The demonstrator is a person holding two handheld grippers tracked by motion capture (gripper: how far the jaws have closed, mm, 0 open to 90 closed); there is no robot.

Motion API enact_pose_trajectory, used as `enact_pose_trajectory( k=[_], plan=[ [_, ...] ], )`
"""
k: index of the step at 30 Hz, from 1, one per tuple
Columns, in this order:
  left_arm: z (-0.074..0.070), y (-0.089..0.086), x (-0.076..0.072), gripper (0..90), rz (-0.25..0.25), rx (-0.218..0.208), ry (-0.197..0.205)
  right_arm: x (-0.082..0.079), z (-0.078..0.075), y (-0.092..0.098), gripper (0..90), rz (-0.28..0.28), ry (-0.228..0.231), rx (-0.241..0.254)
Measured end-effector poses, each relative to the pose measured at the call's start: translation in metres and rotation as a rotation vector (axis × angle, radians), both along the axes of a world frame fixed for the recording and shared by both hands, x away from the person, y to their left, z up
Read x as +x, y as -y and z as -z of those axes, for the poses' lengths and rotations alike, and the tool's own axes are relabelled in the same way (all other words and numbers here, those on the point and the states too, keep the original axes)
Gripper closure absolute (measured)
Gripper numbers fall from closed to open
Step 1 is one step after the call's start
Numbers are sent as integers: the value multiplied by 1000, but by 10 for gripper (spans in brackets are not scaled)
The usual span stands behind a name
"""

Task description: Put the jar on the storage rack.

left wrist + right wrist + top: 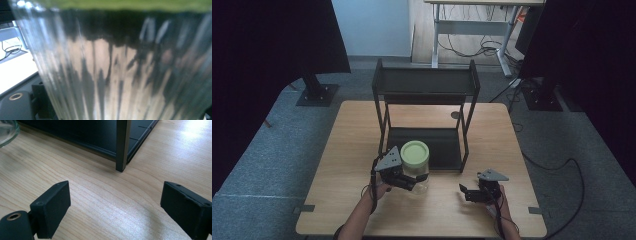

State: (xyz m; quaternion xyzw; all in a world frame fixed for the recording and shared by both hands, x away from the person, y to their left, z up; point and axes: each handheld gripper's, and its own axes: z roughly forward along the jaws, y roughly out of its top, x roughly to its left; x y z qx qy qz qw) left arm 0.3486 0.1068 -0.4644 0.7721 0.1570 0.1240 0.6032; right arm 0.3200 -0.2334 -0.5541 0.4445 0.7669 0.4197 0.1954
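A clear ribbed glass jar (418,169) with a pale green lid (415,152) stands on the wooden table (352,130), just in front of the black two-tier rack (424,82). My left gripper (408,183) is at the jar's lower body and shut on it. In the left gripper view the jar's glass wall (112,75) is pressed up close, with one black finger (37,97) beside it. My right gripper (468,193) hovers open to the right, low over the table, with nothing between its pads (51,207). The jar's edge (6,130) shows at the top left of the right gripper view.
The rack's lower tray (442,145) lies directly behind the jar, and its front right post (122,145) stands on the table ahead of my right gripper. Black stands (317,92) and cables (562,165) are on the floor around the table.
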Motion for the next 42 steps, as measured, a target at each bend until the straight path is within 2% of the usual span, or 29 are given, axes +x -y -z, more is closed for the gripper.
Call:
enact_pose_trajectory(
  k=[7, 19, 27, 42],
  plan=[
    [-5, 5, 10, 107, 0, -7, 3, 0, 0, 0, 92, 1, 1, 3],
    [-3, 12, 24, 107, 3, 7, -11, 0, 0, 2, 92, -1, -1, 10],
    [-6, 20, 34, 107, 6, 1, -5, 0, 0, 3, 92, 1, 1, 17],
    [-2, 35, 59, 106, -13, 36, -12, -1, 0, 6, 92, 3, 2, 25]
  ],
)
